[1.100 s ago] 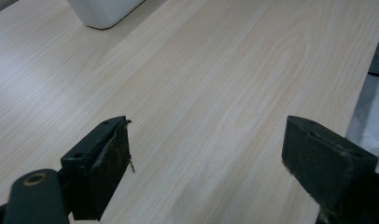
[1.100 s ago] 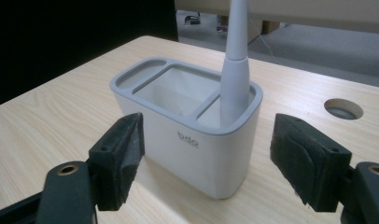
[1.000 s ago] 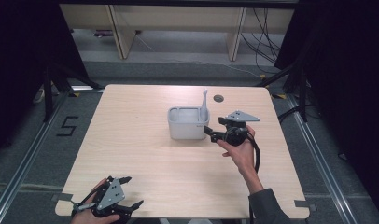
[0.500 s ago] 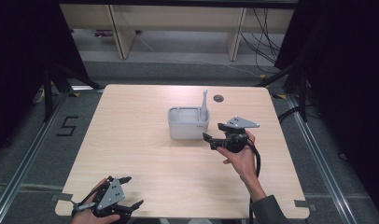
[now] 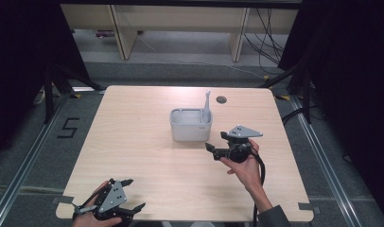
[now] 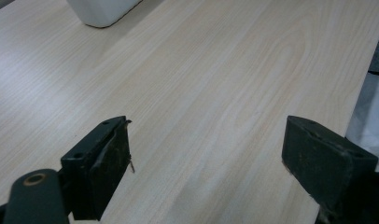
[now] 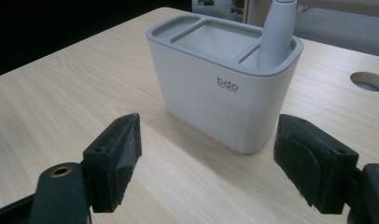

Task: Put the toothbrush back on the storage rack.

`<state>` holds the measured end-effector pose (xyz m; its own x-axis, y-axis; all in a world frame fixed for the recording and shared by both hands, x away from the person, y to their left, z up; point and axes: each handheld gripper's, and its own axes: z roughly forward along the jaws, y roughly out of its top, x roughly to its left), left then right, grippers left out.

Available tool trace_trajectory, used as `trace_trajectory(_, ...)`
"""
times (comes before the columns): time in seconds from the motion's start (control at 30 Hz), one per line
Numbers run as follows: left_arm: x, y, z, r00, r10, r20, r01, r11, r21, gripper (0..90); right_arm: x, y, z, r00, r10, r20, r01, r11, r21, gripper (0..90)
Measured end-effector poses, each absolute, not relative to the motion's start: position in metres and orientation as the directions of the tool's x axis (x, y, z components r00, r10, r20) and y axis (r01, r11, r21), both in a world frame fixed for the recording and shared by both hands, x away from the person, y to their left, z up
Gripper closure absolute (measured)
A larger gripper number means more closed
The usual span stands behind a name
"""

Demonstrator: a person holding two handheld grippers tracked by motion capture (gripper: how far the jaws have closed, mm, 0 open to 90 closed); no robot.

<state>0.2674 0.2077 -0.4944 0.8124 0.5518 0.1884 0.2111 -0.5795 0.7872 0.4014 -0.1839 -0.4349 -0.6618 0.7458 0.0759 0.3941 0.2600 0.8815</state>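
A pale grey holder (image 5: 191,125) with compartments stands mid-table, and a grey handle (image 5: 206,101) rises upright from its right end. My right gripper (image 5: 211,150) hovers just in front of and to the right of the holder, open, jaws pointing left with nothing between them. In the right gripper view the holder (image 7: 215,102) and handle (image 7: 276,32) sit a short way beyond the open right gripper (image 7: 211,163). My left gripper (image 5: 135,194) rests at the table's near left corner, open and empty. The left gripper view has the left gripper (image 6: 206,158) over bare wood, with the holder's corner (image 6: 103,9) far off.
The wooden table (image 5: 133,142) has a round cable hole (image 5: 221,100) behind the holder. Its right edge (image 6: 365,88) lies close to the left gripper's jaw in the left gripper view. Shelving and cables stand on the floor beyond the far edge.
The right gripper has drawn back from beside the holder toward the near side of the table. The left gripper has stayed where it was.
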Motion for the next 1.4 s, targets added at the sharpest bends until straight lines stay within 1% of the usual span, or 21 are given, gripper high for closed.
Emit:
trace_trajectory(0.1, 0.268, 0.208, -0.494, 0.814, 0.549, 0.192, 0.210, -0.586, 0.783, 14.8, 0.400, -0.183, -0.436, -0.671, 0.737, 0.082, 0.387, 0.254, 0.886, 24.1)
trace_trajectory(0.2, 0.267, 0.208, -0.494, 0.814, 0.549, 0.193, 0.211, -0.587, 0.781, 14.7, 0.397, -0.183, -0.436, -0.668, 0.741, 0.062, 0.382, 0.270, 0.884, 23.8)
trace_trajectory(0.23, 0.267, 0.208, -0.494, 0.814, 0.547, 0.193, 0.210, -0.589, 0.781, 14.7, 0.395, -0.182, -0.436, -0.668, 0.738, 0.094, 0.405, 0.254, 0.878, 23.7)
trace_trajectory(0.27, 0.268, 0.208, -0.494, 0.814, 0.548, 0.193, 0.211, -0.588, 0.781, 14.8, 0.395, -0.182, -0.437, -0.667, 0.742, 0.074, 0.388, 0.261, 0.884, 23.6)
trace_trajectory(0.33, 0.268, 0.208, -0.494, 0.812, 0.550, 0.196, 0.209, -0.586, 0.783, 14.7, 0.391, -0.182, -0.437, -0.661, 0.745, 0.087, 0.408, 0.260, 0.875, 23.1)
trace_trajectory(0.43, 0.267, 0.208, -0.494, 0.814, 0.547, 0.193, 0.211, -0.589, 0.780, 14.8, 0.389, -0.181, -0.438, -0.671, 0.735, 0.100, 0.406, 0.251, 0.879, 23.1)
trace_trajectory(0.57, 0.267, 0.208, -0.494, 0.813, 0.549, 0.193, 0.211, -0.587, 0.782, 14.7, 0.387, -0.182, -0.441, -0.676, 0.734, 0.067, 0.387, 0.276, 0.880, 23.1)
trace_trajectory(0.6, 0.268, 0.208, -0.494, 0.813, 0.548, 0.196, 0.210, -0.591, 0.779, 14.7, 0.385, -0.182, -0.441, -0.675, 0.732, 0.093, 0.411, 0.268, 0.872, 23.1)
trace_trajectory(0.63, 0.268, 0.208, -0.494, 0.812, 0.549, 0.196, 0.210, -0.589, 0.781, 14.8, 0.384, -0.182, -0.442, -0.673, 0.735, 0.080, 0.404, 0.275, 0.872, 23.1)
trace_trajectory(0.8, 0.268, 0.208, -0.494, 0.813, 0.549, 0.193, 0.210, -0.586, 0.782, 14.8, 0.378, -0.182, -0.444, -0.682, 0.726, 0.082, 0.406, 0.283, 0.869, 22.7)
trace_trajectory(0.87, 0.268, 0.208, -0.494, 0.811, 0.551, 0.197, 0.209, -0.587, 0.782, 14.8, 0.374, -0.181, -0.446, -0.682, 0.724, 0.100, 0.412, 0.267, 0.871, 22.6)
trace_trajectory(0.9, 0.267, 0.208, -0.494, 0.813, 0.548, 0.196, 0.210, -0.591, 0.779, 14.8, 0.374, -0.182, -0.446, -0.691, 0.718, 0.082, 0.397, 0.284, 0.873, 22.4)
trace_trajectory(0.97, 0.267, 0.208, -0.494, 0.814, 0.549, 0.192, 0.212, -0.588, 0.781, 14.7, 0.370, -0.182, -0.447, -0.681, 0.726, 0.098, 0.419, 0.277, 0.865, 22.2)
trace_trajectory(1.0, 0.268, 0.208, -0.494, 0.813, 0.550, 0.192, 0.210, -0.585, 0.783, 14.8, 0.369, -0.183, -0.449, -0.697, 0.713, 0.083, 0.397, 0.287, 0.872, 22.2)
trace_trajectory(1.03, 0.268, 0.208, -0.494, 0.813, 0.550, 0.192, 0.210, -0.585, 0.783, 14.8, 0.369, -0.183, -0.449, -0.697, 0.713, 0.083, 0.397, 0.287, 0.872, 22.2)
trace_trajectory(1.07, 0.267, 0.208, -0.495, 0.812, 0.552, 0.189, 0.212, -0.581, 0.786, 14.8, 0.366, -0.183, -0.450, -0.688, 0.719, 0.096, 0.418, 0.285, 0.863, 22.0)
trace_trajectory(1.1, 0.267, 0.208, -0.494, 0.813, 0.548, 0.194, 0.211, -0.589, 0.780, 14.7, 0.366, -0.183, -0.452, -0.705, 0.704, 0.089, 0.396, 0.287, 0.872, 21.8)
trace_trajectory(1.17, 0.268, 0.208, -0.494, 0.812, 0.552, 0.191, 0.211, -0.582, 0.786, 14.8, 0.363, -0.185, -0.453, -0.696, 0.714, 0.078, 0.406, 0.301, 0.863, 21.5)
trace_trajectory(1.23, 0.268, 0.208, -0.495, 0.813, 0.550, 0.191, 0.211, -0.584, 0.784, 14.7, 0.359, -0.184, -0.456, -0.695, 0.709, 0.119, 0.431, 0.278, 0.859, 21.5)
trace_trajectory(1.3, 0.268, 0.208, -0.495, 0.813, 0.549, 0.195, 0.210, -0.589, 0.780, 14.7, 0.358, -0.187, -0.458, -0.697, 0.712, 0.090, 0.415, 0.298, 0.860, 21.4)
trace_trajectory(1.4, 0.268, 0.208, -0.495, 0.811, 0.551, 0.196, 0.211, -0.588, 0.781, 14.7, 0.355, -0.186, -0.462, -0.698, 0.708, 0.106, 0.429, 0.296, 0.853, 21.3)
